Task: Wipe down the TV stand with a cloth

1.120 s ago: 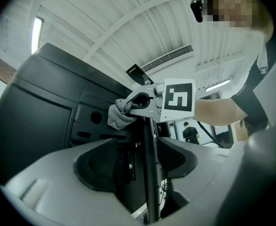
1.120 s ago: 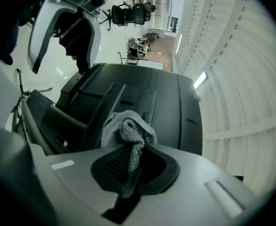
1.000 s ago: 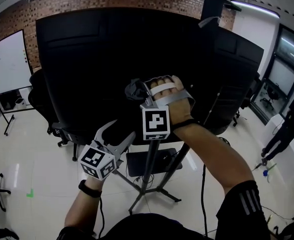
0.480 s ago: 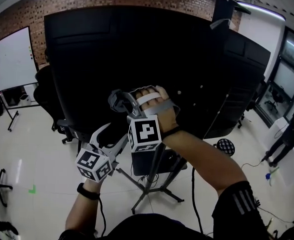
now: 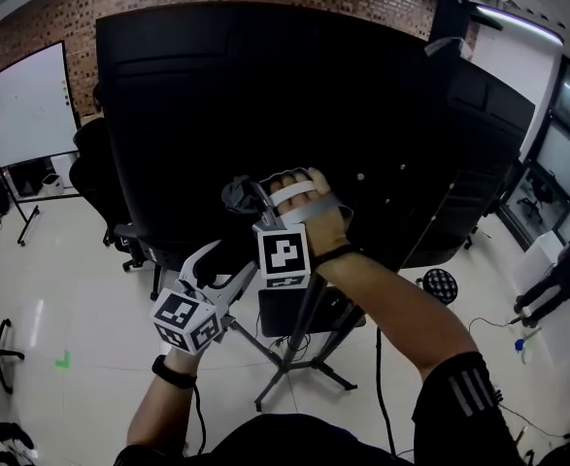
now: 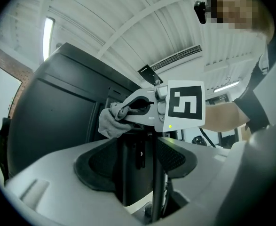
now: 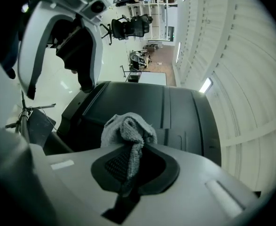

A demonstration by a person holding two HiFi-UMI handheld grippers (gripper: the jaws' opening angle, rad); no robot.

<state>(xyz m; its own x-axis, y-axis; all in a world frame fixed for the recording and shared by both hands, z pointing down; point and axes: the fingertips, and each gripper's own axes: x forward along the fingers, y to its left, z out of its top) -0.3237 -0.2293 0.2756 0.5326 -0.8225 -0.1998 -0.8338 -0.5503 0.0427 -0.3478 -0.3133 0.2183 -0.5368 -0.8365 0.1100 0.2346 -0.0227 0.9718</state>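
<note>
Pinching the grey cloth [image 7: 128, 131] between its fingers, the right gripper [image 5: 249, 200] holds it up at the black back of the big TV [image 5: 265, 85], above the tripod stand [image 5: 299, 333]. Lower and to the left, the left gripper [image 5: 224, 260] hangs with fingers wide and grips nothing, the stand's pole [image 6: 137, 173] showing beyond the gap.

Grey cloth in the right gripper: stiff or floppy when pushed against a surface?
Likely floppy: the cloth bunches in soft folds beyond the right gripper. Probably light: one pinched strip holds it up. Its nubby weave should grip, not slip.
</note>
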